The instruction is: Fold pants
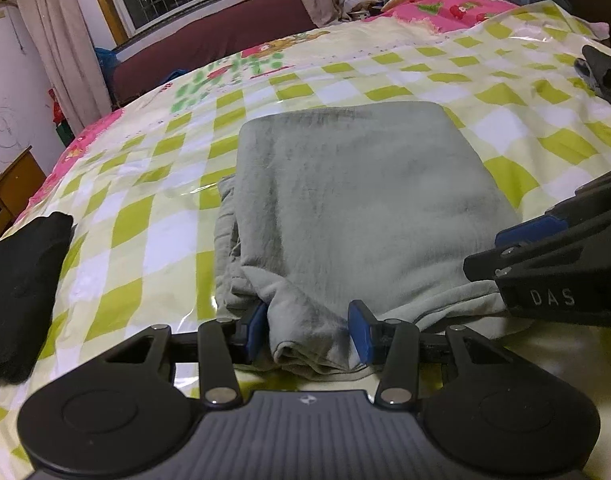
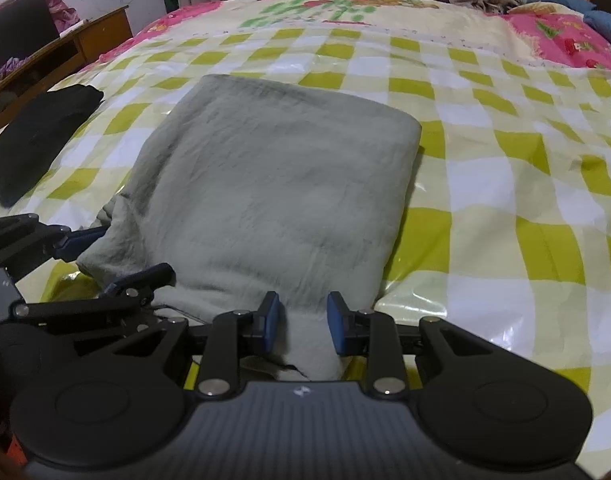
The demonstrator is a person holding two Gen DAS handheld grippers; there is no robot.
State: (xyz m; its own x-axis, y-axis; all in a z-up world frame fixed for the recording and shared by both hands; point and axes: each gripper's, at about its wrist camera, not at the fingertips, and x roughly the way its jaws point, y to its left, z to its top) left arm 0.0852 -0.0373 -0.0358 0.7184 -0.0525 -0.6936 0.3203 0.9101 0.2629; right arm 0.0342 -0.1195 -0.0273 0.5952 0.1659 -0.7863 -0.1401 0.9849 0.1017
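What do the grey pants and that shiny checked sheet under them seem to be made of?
Grey pants: probably soft brushed fleece or flannel; the matte, fuzzy nap shows stroke marks.
Checked sheet: probably a plastic or vinyl film; it is glossy, with bright glare and crinkles, and the bed's printed quilt emerges beyond its edge.

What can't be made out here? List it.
- Grey pants: the layers underneath, hidden by the top fold, both views.
- Left gripper, right gripper: near hem behind their bodies; grip firmness unclear.
- Black garment: cut off by the left edge, left wrist view.
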